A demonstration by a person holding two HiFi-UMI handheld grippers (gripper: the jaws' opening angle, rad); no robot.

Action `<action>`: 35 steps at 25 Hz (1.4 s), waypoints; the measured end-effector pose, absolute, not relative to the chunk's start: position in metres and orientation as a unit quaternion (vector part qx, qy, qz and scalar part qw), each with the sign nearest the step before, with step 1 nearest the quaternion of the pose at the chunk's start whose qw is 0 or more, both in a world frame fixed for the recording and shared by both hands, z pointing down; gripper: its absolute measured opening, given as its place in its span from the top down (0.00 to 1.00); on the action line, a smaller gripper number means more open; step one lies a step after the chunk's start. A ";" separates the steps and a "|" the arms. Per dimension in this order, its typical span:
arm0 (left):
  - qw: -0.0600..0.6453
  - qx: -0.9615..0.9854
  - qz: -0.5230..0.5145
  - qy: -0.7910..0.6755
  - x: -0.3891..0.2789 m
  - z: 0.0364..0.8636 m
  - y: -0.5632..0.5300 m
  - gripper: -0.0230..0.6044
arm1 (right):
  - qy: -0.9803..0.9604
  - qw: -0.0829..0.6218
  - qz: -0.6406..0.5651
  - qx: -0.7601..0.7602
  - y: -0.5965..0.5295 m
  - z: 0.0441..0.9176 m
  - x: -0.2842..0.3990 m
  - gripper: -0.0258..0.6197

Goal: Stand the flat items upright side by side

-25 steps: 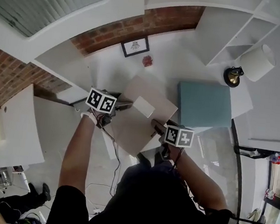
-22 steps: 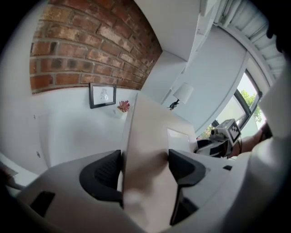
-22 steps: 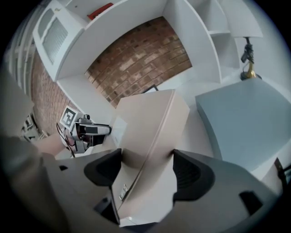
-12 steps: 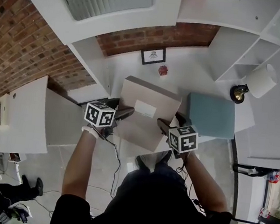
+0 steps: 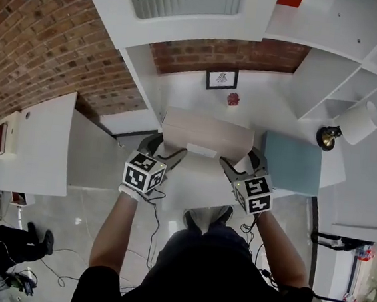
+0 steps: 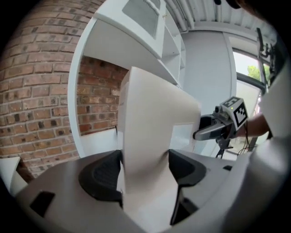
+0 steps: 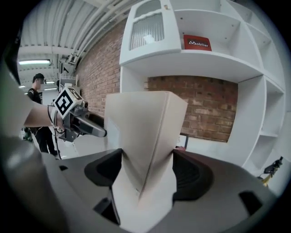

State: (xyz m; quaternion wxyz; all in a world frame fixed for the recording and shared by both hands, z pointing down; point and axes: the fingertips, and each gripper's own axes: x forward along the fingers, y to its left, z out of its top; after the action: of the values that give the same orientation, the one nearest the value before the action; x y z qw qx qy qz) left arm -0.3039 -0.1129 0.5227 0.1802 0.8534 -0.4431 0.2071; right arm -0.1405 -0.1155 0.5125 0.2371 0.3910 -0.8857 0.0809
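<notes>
At the centre of the head view, the flat beige box (image 5: 207,135) is pinched at its ends by the left gripper (image 5: 166,155) and right gripper (image 5: 236,164), apparently to be stood on edge near the teal flat item (image 5: 293,161) at centre right.

The print in the framed picture (image 5: 222,79) on the desk (image 5: 273,109) is too small to be read, and the small red thing (image 5: 233,99) beside it cannot be identified. The left edge of the blue box (image 5: 294,163) is partly covered by the right gripper (image 5: 243,161). At the lower left of the head view, a bystander (image 5: 11,245) is cut off by the picture's edge. In the 2 gripper views, the desk beyond the jaws is hidden by the beige box (image 6: 150,127), whose near end is blurred.
</notes>
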 end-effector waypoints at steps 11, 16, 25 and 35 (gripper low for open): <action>0.184 0.845 0.174 -0.471 -0.316 0.536 -0.106 0.45 | -0.919 0.222 0.053 0.322 -0.114 0.512 -0.145 0.42; 0.200 0.839 0.167 -0.477 -0.321 0.544 -0.105 0.45 | -0.935 0.233 0.065 0.260 -0.125 0.525 -0.146 0.29; 0.220 0.818 0.183 -0.498 -0.317 0.554 -0.107 0.45 | -0.957 0.225 0.056 0.176 -0.127 0.530 -0.178 0.38; 0.223 0.816 0.170 -0.506 -0.291 0.532 -0.138 0.45 | -0.951 0.204 -0.024 0.229 -0.144 0.491 -0.152 0.45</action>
State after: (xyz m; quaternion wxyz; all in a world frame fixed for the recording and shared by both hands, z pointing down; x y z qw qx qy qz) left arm -0.2914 -0.1382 0.5324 0.2233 0.8155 -0.5063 0.1698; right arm -0.1524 -0.1444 0.4912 0.2039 0.2292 -0.9515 -0.0239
